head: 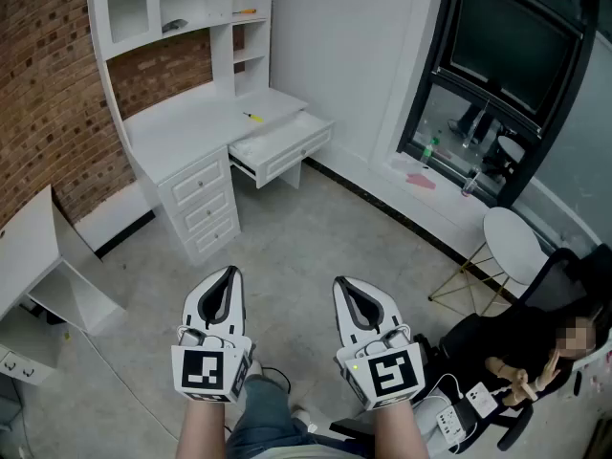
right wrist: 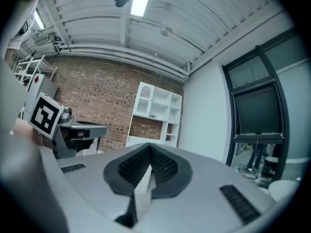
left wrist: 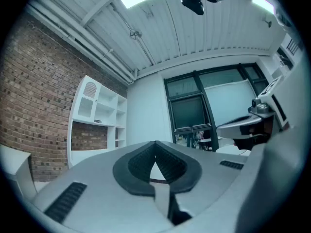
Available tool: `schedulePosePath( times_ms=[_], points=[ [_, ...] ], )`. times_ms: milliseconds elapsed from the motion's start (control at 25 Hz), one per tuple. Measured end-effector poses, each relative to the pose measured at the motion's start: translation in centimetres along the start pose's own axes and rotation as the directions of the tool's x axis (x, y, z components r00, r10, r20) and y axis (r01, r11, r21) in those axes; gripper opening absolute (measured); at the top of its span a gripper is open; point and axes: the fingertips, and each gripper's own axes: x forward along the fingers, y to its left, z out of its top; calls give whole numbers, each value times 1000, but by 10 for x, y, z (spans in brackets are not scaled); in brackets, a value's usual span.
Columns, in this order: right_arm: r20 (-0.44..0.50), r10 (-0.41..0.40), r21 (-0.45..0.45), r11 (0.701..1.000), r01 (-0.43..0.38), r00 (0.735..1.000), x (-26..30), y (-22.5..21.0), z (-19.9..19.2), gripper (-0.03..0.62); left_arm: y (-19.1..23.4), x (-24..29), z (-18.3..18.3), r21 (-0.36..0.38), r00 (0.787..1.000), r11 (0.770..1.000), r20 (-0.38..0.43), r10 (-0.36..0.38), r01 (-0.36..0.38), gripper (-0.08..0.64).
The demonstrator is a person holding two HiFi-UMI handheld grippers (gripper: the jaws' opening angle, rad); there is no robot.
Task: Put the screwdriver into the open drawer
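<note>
The screwdriver [head: 252,117], small with a yellow handle, lies on the white bench [head: 182,127] in the upper left of the frame, close to the bench's front edge and just behind the open drawer [head: 296,151]; it is outside the drawer, and nothing touches it. The drawer stands pulled out from under the bench top, toward the middle of the frame; a stack of closed drawers [head: 206,208] sits to its left, and a white shelf unit [head: 172,8] rises above the bench against the brick wall [head: 48,94].

Both grippers are at the bottom of the frame, well apart from the bench, side by side over the grey floor [head: 316,228]; the left gripper [head: 230,271] has its jaws clenched together with nothing between them; the right gripper [head: 338,281] is likewise clenched and empty. Each points up the frame, roughly toward the bench.

A round white stool [head: 512,237] stands at the right, below a dark window [head: 516,36]; a black chair [head: 516,333] fills the lower right corner.
</note>
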Motion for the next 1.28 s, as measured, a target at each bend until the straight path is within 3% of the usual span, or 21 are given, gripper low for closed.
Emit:
schedulePosePath(
  times_ms=[400,600,1000,1280],
  points=[
    [-23,-6,-9,1000,6,1000,49,-32,-16,9,16,63,-23,-36,1000,999,-17,-8,8,12],
    [8,8,28,1000,-8,1000,115,-58,-15,9,50,126,-34,-45,1000,999,-20,2,-3,12],
    [-6,21,-45,999,-22,1000,276,-91,-8,11,145,260,-46,-43,1000,999,0,2,-2,12],
    [-21,37,-50,998,-38,999,353,-105,-15,11,196,313,-61,-55,999,998,-17,36,-37,12]
  ],
)
